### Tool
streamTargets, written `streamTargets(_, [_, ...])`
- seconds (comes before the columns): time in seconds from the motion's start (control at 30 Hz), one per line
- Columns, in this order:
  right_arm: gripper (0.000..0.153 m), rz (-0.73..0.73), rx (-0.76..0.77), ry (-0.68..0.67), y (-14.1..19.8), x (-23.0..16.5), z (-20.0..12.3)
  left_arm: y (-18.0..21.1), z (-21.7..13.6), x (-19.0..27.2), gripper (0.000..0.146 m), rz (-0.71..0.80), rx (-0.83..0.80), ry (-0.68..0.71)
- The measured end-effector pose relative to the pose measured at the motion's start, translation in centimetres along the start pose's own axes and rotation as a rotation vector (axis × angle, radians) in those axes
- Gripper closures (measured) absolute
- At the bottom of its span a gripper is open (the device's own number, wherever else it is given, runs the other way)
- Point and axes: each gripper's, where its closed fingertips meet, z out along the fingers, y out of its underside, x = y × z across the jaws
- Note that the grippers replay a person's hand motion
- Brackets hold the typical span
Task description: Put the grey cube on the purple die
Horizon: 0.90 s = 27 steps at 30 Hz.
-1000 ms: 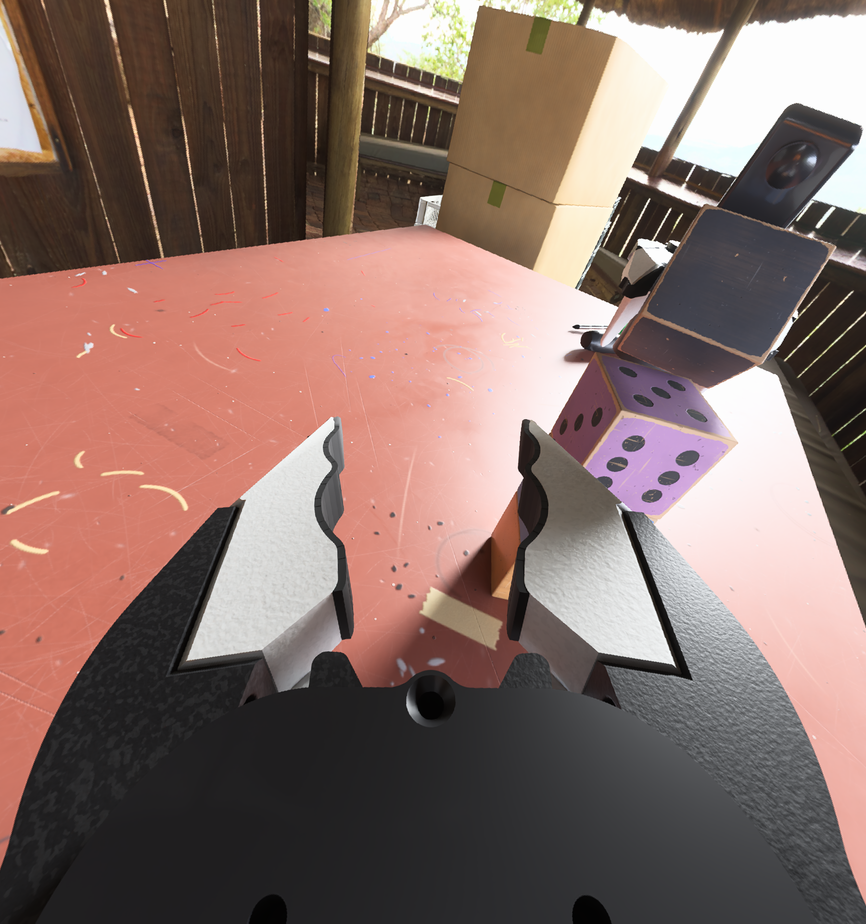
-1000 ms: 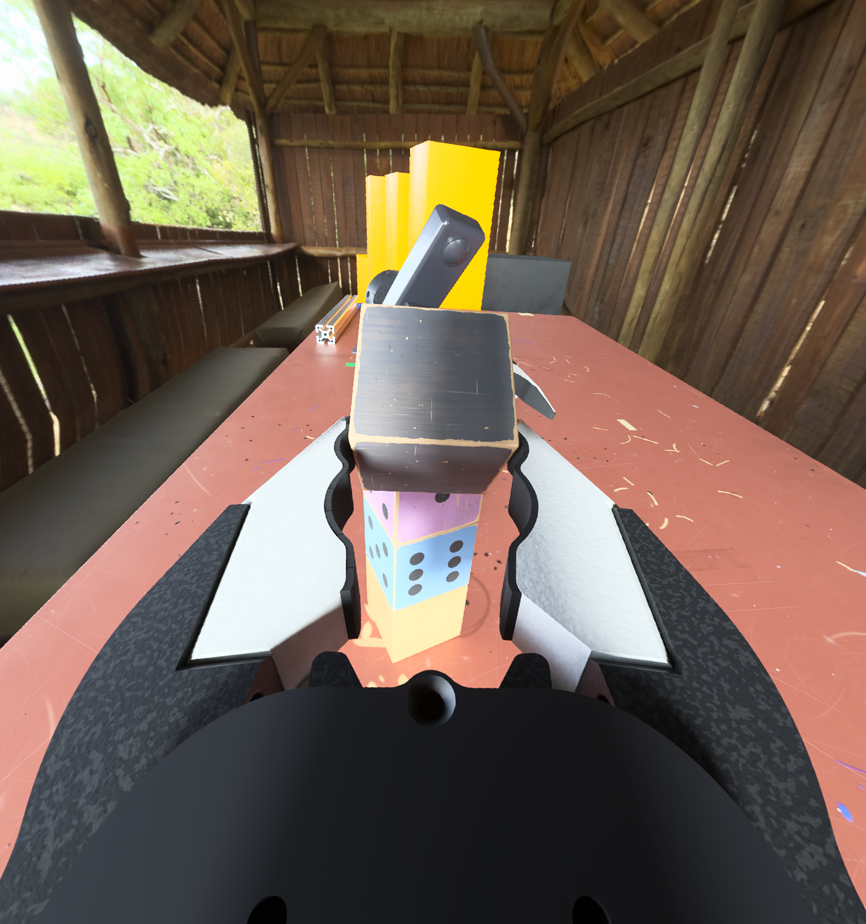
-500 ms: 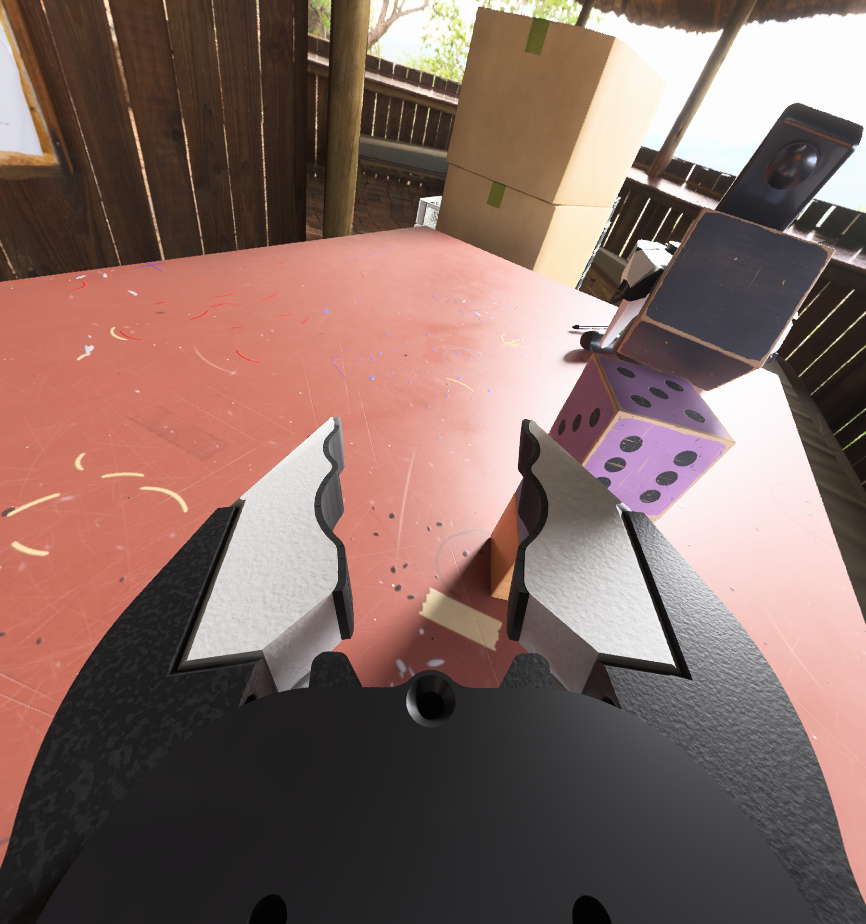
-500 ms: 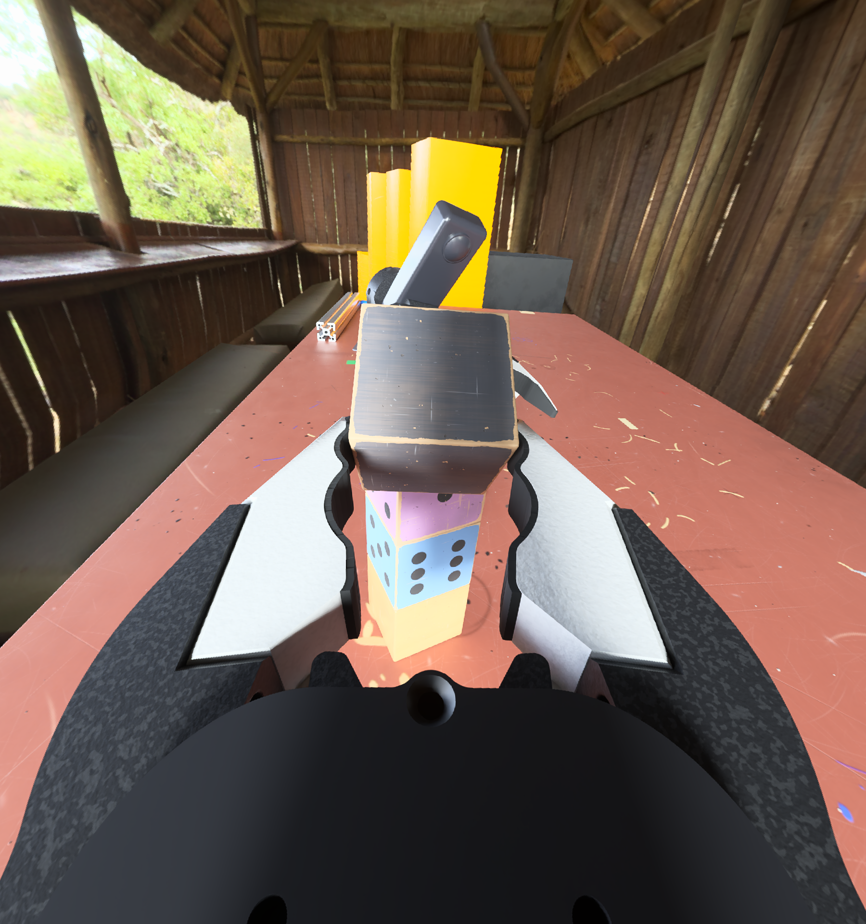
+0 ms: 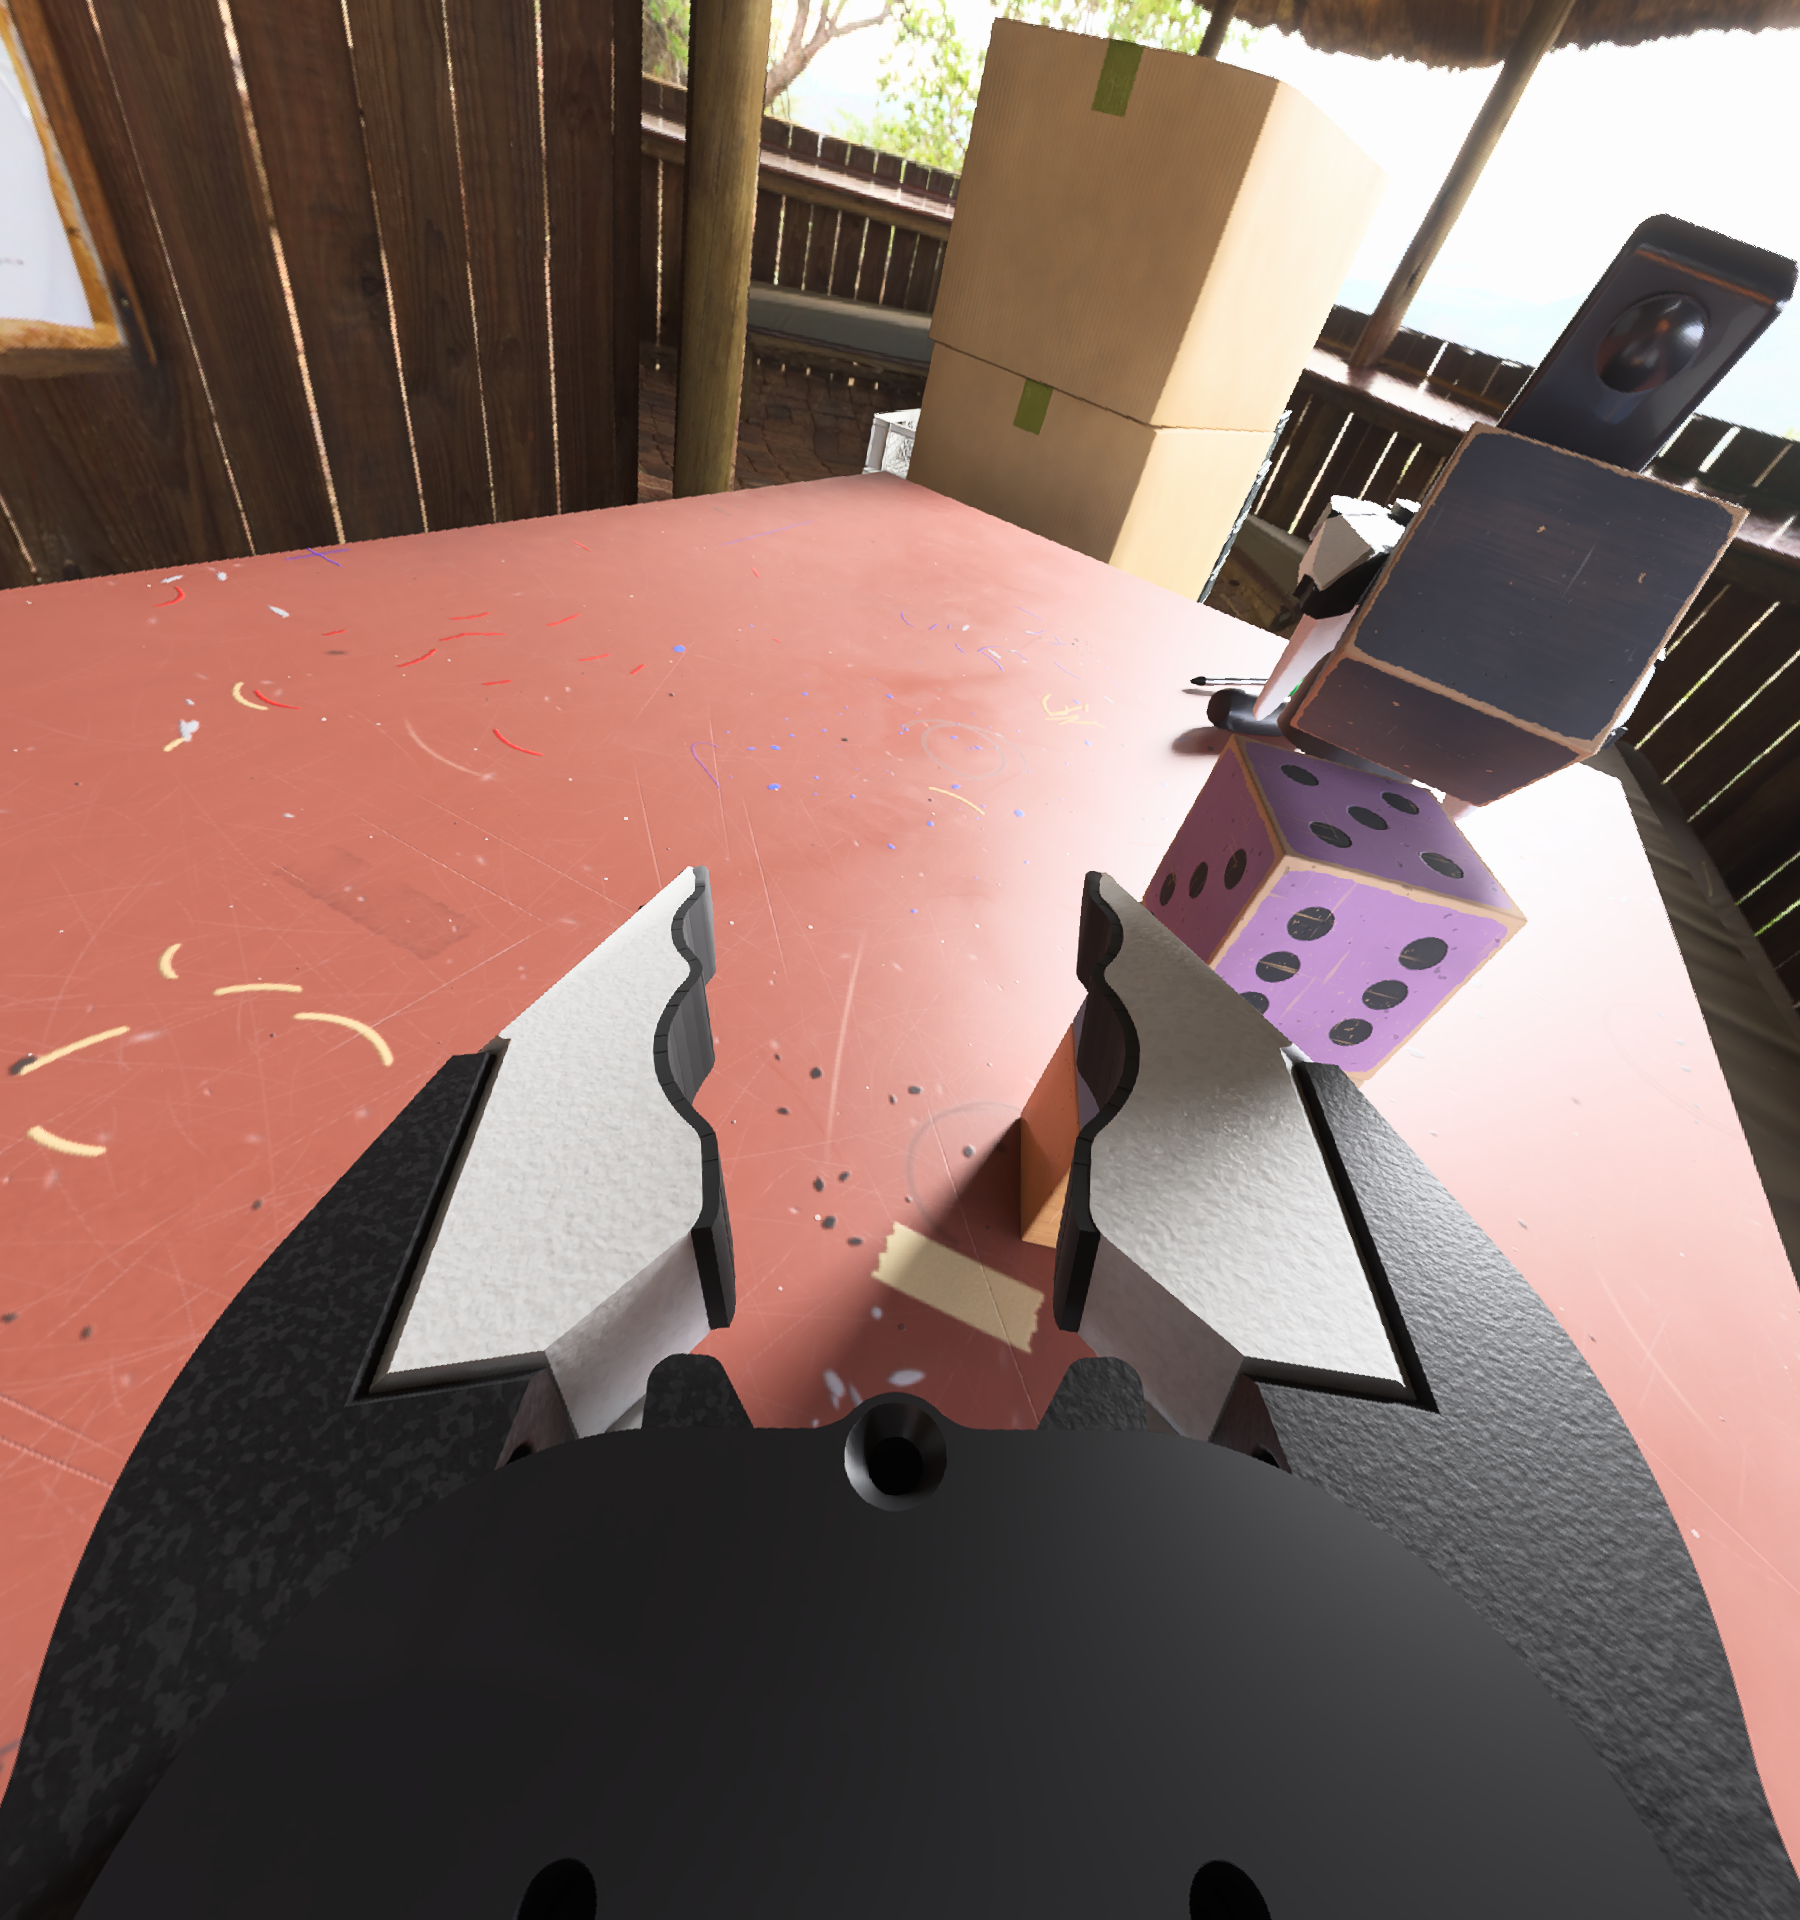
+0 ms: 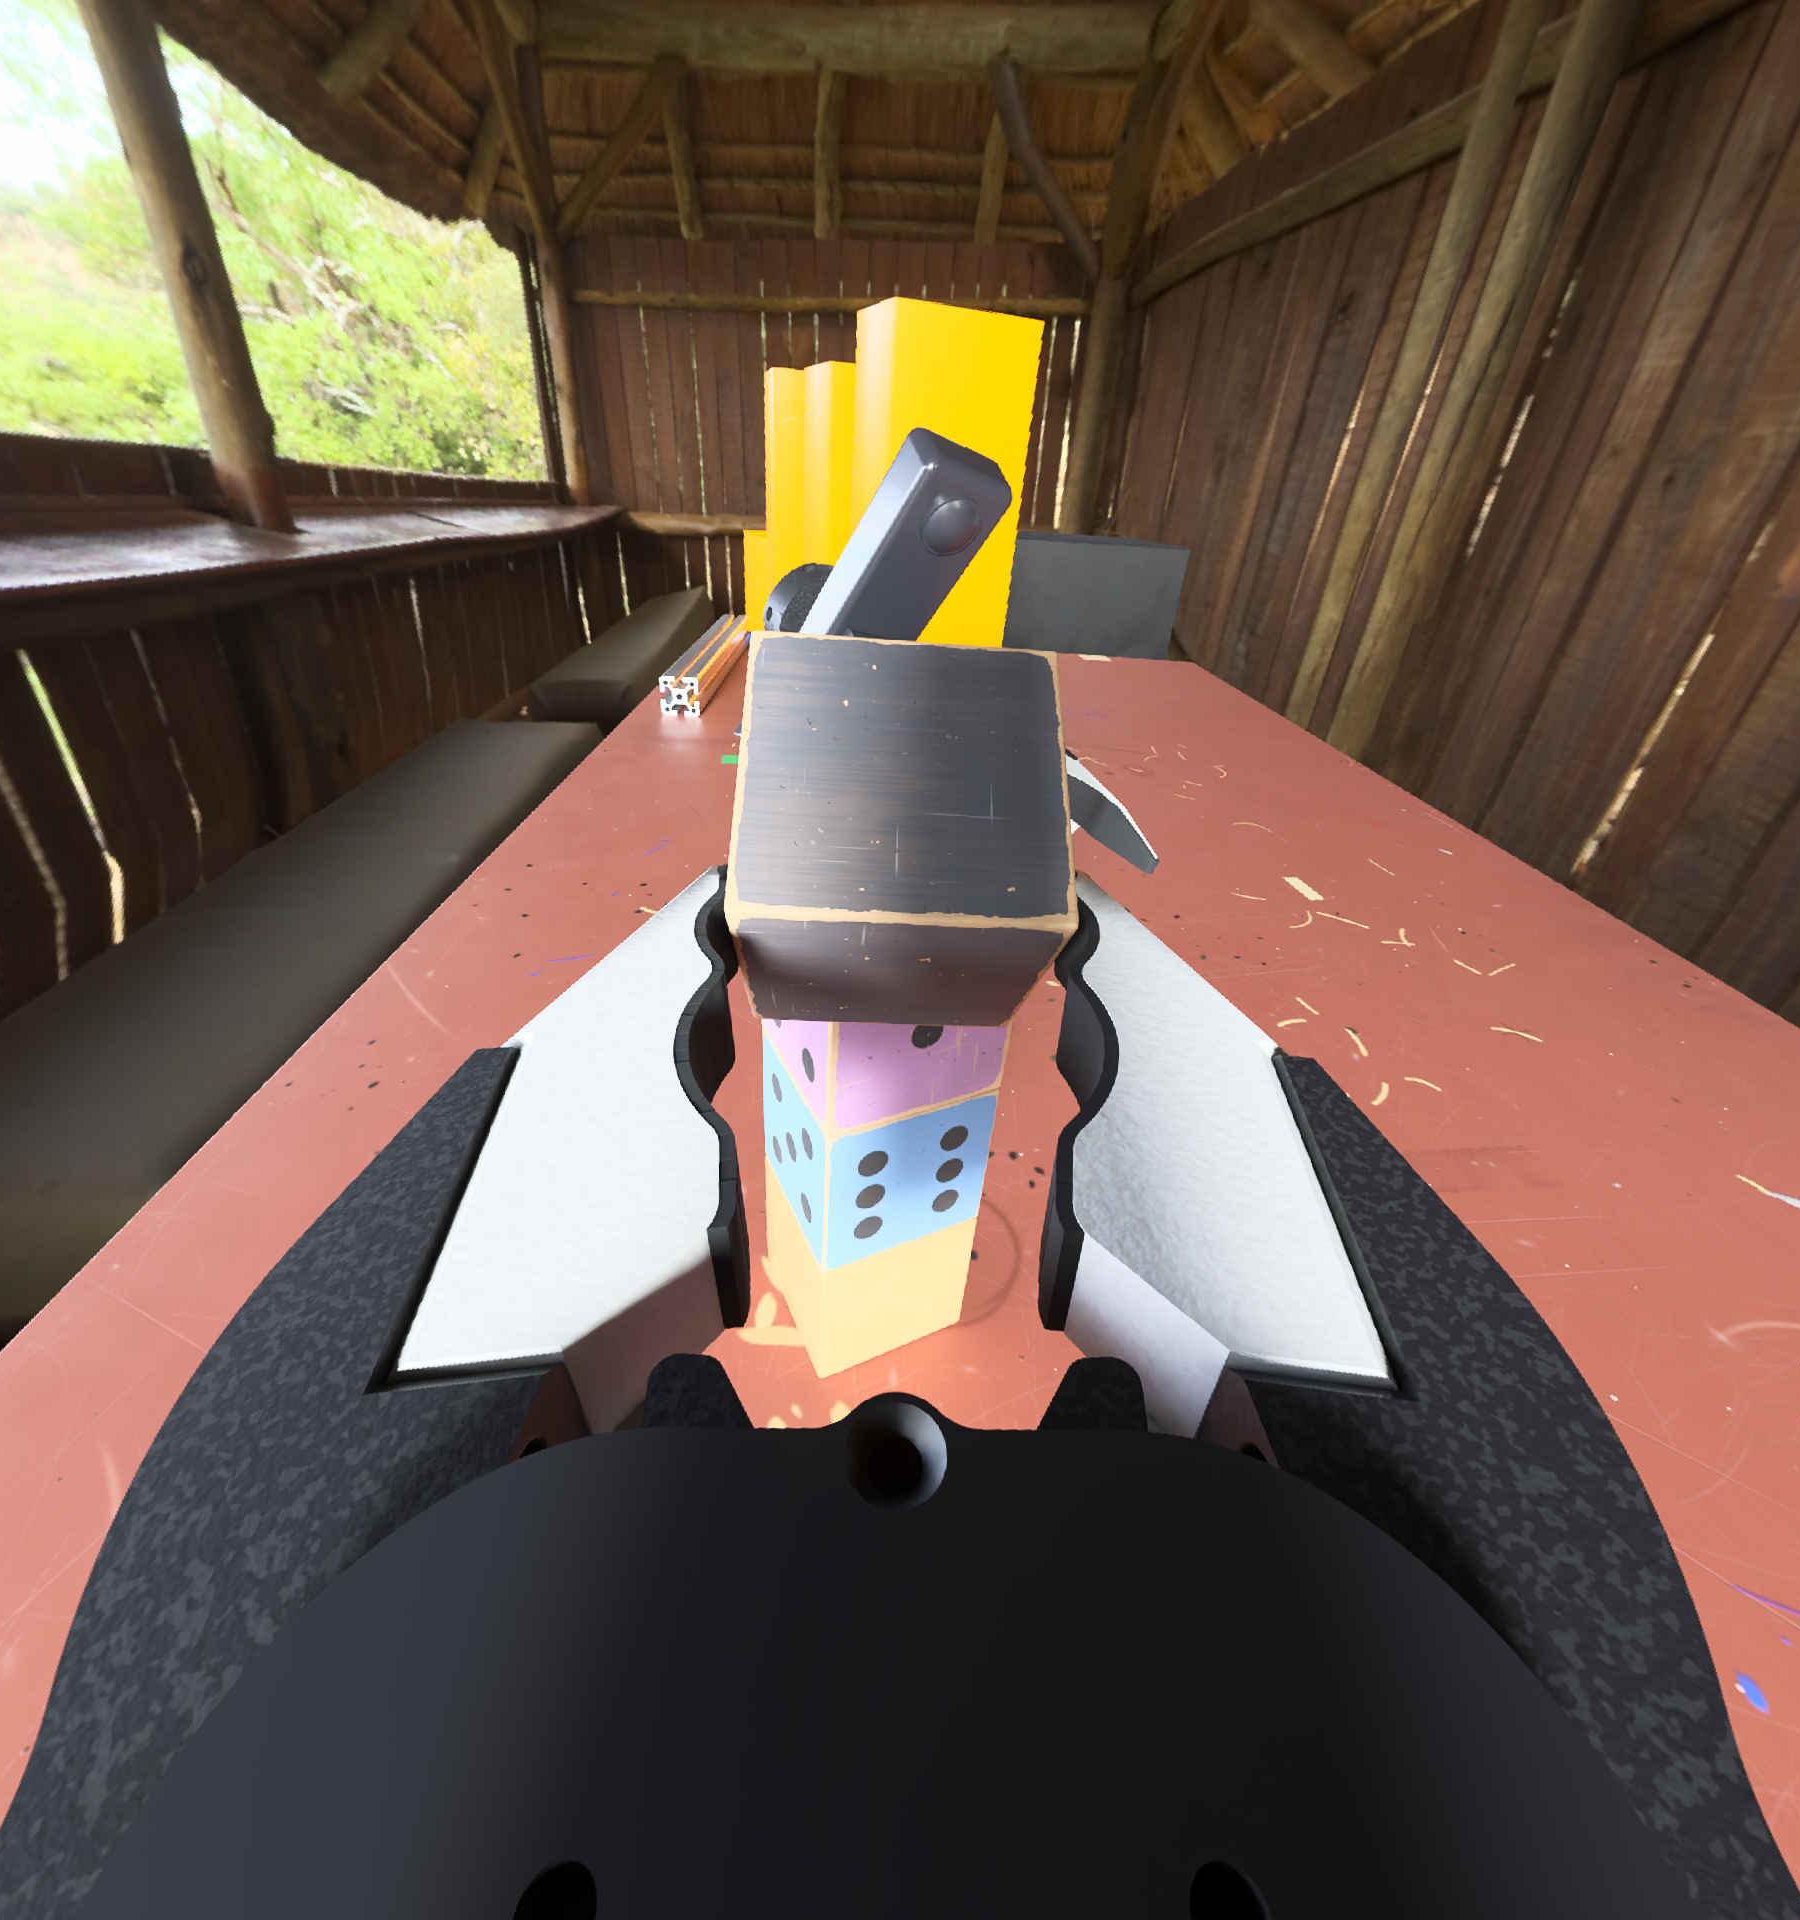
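My right gripper [image 6: 898,894] is shut on the grey cube [image 6: 901,790] at its fingertips. It holds the cube tilted, just over the purple die [image 6: 917,1070]. The die tops a stack, on a blue die [image 6: 901,1164] and a pale yellow block [image 6: 875,1299]. In the left wrist view the cube [image 5: 1530,613] hangs close above the purple die [image 5: 1363,945]; I cannot tell if they touch. My left gripper [image 5: 896,888] is open and empty, low over the red table [image 5: 460,779], left of the stack.
Two stacked cardboard boxes [image 5: 1135,260] stand past the table's far edge. Tall yellow blocks [image 6: 948,416] and a dark box [image 6: 1093,592] stand at the other end. A bench [image 6: 252,935] runs along the table's side. A tape strip [image 5: 958,1288] lies below my left gripper.
The grey cube has sunk slightly toward the purple die. My left gripper has not moved.
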Motion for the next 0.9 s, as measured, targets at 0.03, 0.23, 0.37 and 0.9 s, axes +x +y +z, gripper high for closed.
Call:
streamTargets(0.03, [0.091,0.000,0.002,0.000,0.0,0.0,0.0,0.0,0.0,0.0,0.075,0.000,0.001,-0.001])
streamTargets(0.23, [0.091,0.001,0.003,0.000,0.0,0.0,-0.1,0.0,0.0,0.0,0.075,0.002,0.001,0.000])
streamTargets(0.37, [0.091,-0.008,-0.002,-0.001,0.0,0.0,0.0,-0.1,0.0,0.0,0.075,0.002,0.001,0.000])
streamTargets(0.9, [0.091,-0.038,-0.127,-0.195,-2.0,0.6,1.3,0.2,-0.1,-0.4,0.075,-0.010,-0.004,-0.008])
